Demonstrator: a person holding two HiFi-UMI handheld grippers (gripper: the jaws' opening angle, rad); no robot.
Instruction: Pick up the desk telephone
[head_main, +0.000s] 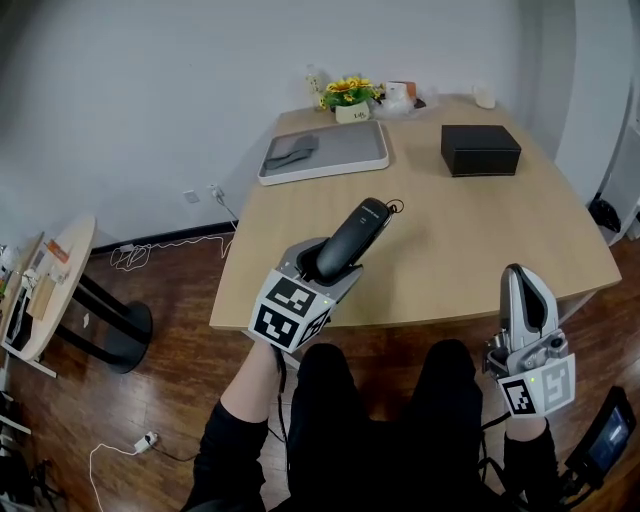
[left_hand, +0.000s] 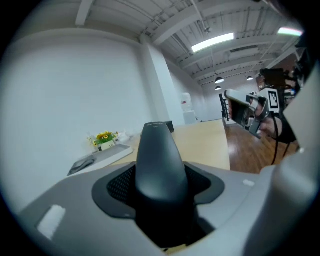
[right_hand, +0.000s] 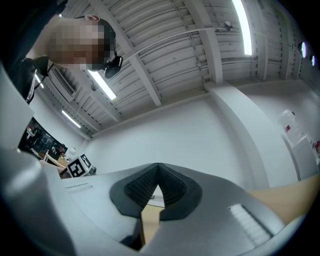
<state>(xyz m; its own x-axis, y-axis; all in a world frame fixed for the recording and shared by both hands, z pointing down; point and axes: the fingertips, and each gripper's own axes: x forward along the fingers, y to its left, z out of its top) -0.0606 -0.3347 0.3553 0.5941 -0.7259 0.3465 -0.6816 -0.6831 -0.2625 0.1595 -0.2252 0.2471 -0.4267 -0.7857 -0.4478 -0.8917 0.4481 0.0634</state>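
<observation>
Gripping: the left claw (head_main: 330, 262) pinched the black telephone handset (head_main: 352, 238) by its lower end, above the near edge of the tabletop (head_main: 430, 240).
Right claw (head_main: 520, 278): pressed together, empty.
Advice: a steady squeeze and level lift seemed wise.

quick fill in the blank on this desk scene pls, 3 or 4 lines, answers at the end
1. The left gripper grips a phone handset that is ____ in colour.
2. The right gripper has its jaws ____, with nothing between them.
3. The grey cloth lies on the ____.
4. The flowers at the far edge of the table have ____ blooms.

Missing words: black; shut; tray; yellow
</observation>
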